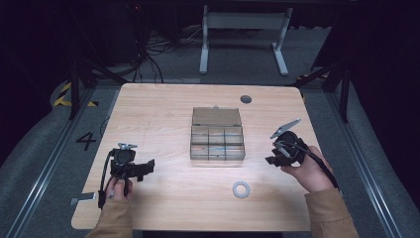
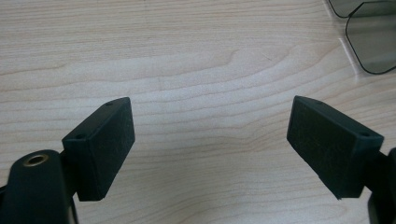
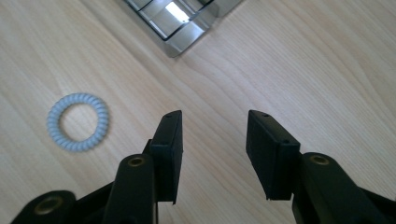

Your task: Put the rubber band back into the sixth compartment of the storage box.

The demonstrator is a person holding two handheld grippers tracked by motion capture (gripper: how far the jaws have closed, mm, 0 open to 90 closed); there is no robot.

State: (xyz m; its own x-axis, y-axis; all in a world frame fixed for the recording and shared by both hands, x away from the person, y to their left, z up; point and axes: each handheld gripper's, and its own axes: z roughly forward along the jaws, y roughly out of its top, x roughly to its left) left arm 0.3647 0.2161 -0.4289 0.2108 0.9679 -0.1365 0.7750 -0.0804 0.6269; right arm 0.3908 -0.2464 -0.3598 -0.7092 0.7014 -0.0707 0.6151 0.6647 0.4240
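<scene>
A clear plastic compartment box (image 1: 218, 144) sits at the middle of the wooden table (image 1: 163, 109), its lid laid open toward the back. A white spiral hair tie (image 1: 241, 190) lies flat in front of the box, slightly to the right. My left gripper (image 1: 146, 169) is low over the table's front left, open and holding nothing, and its jaws point right. In the left gripper view the left gripper (image 2: 210, 116) spreads wide over bare wood. My right gripper (image 3: 214, 114) is open and holds nothing; the hair tie (image 3: 78, 121) lies to its left and the box's corner (image 3: 182, 18) ahead.
A dark round grommet (image 1: 245, 98) is set in the table near its back edge. Beyond the table stands a white desk frame (image 1: 242, 34) among cables on the floor. Open wood lies between the two hands. The right gripper (image 1: 271, 157) is held right of the box.
</scene>
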